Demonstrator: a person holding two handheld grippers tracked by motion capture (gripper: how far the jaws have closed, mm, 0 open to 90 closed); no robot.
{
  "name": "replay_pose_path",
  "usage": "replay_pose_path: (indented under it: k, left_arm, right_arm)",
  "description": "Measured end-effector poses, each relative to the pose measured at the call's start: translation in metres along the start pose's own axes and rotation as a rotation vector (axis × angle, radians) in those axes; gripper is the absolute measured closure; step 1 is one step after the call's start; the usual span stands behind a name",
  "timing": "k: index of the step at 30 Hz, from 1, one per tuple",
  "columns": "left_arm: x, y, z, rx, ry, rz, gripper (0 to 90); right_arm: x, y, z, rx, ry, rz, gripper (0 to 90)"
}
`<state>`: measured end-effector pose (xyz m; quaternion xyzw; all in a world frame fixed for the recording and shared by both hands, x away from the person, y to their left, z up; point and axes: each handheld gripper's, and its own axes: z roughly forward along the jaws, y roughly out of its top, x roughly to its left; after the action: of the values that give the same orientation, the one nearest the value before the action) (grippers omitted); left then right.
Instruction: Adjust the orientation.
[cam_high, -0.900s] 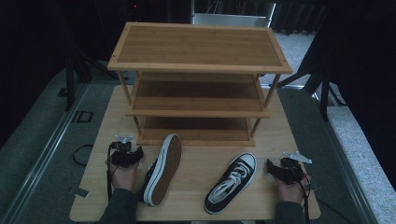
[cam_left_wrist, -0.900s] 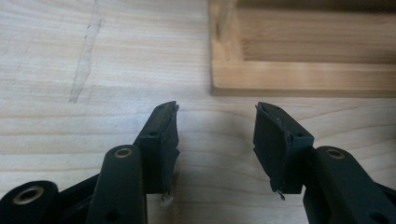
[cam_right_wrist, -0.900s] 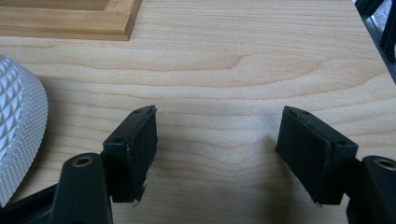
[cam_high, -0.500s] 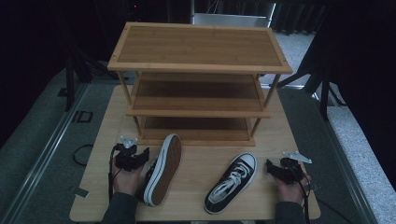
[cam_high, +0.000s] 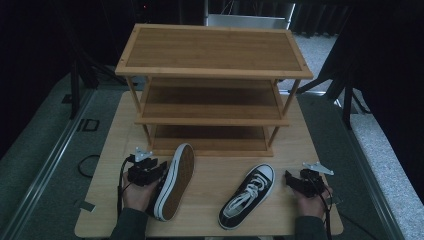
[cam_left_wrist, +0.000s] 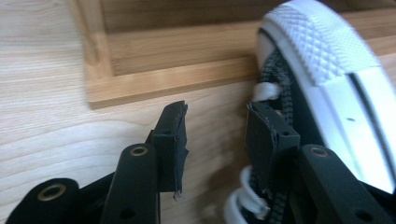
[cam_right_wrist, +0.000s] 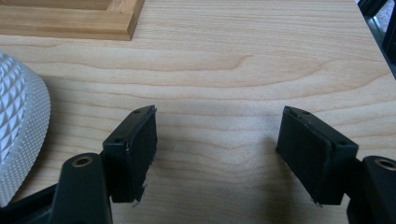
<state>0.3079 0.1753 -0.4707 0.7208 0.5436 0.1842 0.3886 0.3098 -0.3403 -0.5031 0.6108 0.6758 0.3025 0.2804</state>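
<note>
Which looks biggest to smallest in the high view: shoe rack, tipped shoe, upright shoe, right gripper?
1. shoe rack, largest by far.
2-3. tipped shoe on its side and upright shoe: they look alike in length, so no ranking between them.
4. right gripper, smallest.

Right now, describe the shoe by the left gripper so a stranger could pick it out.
Start at the wooden shoe rack on the table. In front of its left leg lies the tipped sneaker, beside the left gripper. Unlike the upright sneaker, it shows its brown sole.
</note>
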Motion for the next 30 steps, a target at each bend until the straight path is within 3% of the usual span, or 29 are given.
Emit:
replay_pose_path:
  k: [1,4,9,14,19,24,30]
  left_arm:
    - [-0.004,0.0,-0.001,-0.006,-0.029,0.004,59.9]
    - [-0.007,0.001,-0.002,-0.005,-0.031,0.018,63.7]
    - [-0.011,0.003,-0.007,-0.017,-0.073,0.024,66.0]
    - [-0.02,0.006,-0.011,-0.03,-0.11,0.067,66.4]
    - [-0.027,0.007,-0.013,-0.032,-0.111,0.116,66.3]
    - [-0.033,0.009,-0.015,-0.037,-0.152,0.152,66.3]
    - [-0.04,0.01,-0.016,-0.036,-0.16,0.185,66.0]
  right_arm:
    - [0.0,0.0,0.0,0.0,0.0,0.0,28.4]
    - [0.0,0.0,0.0,0.0,0.001,-0.001,28.4]
    - [0.0,0.0,0.0,0.0,0.001,-0.001,28.4]
    - [0.0,0.0,0.0,0.0,0.002,-0.001,28.4]
    - [0.0,0.0,0.0,0.0,0.003,-0.001,28.4]
    - [0.0,0.0,0.0,0.0,0.004,-0.001,28.4]
    - [0.0,0.0,0.0,0.0,0.004,-0.002,28.4]
